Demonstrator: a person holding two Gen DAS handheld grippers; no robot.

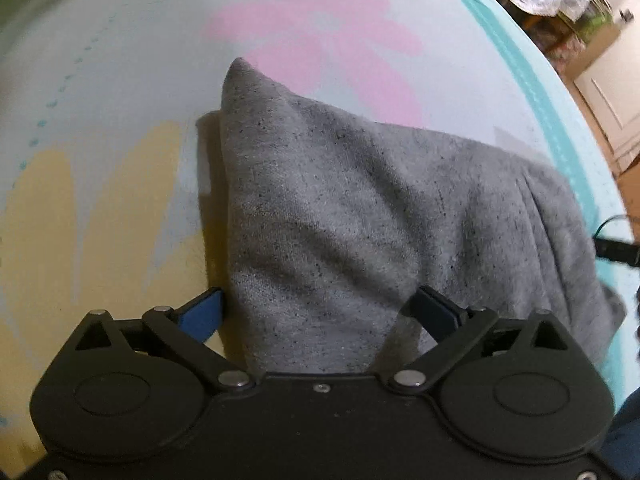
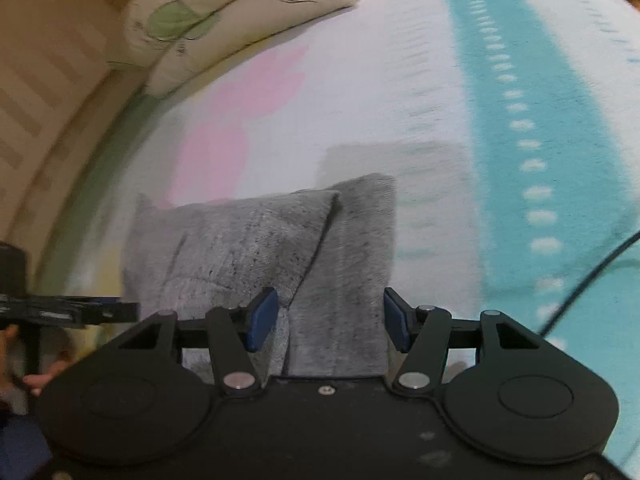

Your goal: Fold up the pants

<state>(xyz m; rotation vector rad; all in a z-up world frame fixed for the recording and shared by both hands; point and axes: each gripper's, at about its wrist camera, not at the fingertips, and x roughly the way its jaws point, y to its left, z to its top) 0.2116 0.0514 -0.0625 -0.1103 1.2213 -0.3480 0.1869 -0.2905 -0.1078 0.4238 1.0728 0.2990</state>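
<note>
I've got both jaws spread over the grey pants (image 1: 340, 208): left gripper (image 1: 320, 312) and right gripper (image 2: 326, 318) straddling cloth at six o'clock, apparently releasing a finished fold.

Both wrist views look steeply down, close over the gray pants (image 1: 340, 208); they share the bedsheet (image 2: 400, 80).

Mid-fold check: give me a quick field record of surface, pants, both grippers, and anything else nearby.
surface: bedspread, pale with pink, yellow and teal patches
pants: grey pants, folded into a bunched bundle, lying on the bedspread
left gripper: open, jaws wide either side of the pants, pads not pressing
right gripper: open, pants' edge between the jaws, pads clear of it
nearby: pillow with green leaf print at the far edge of the bed
fold state: cannot tell whether finished
</note>
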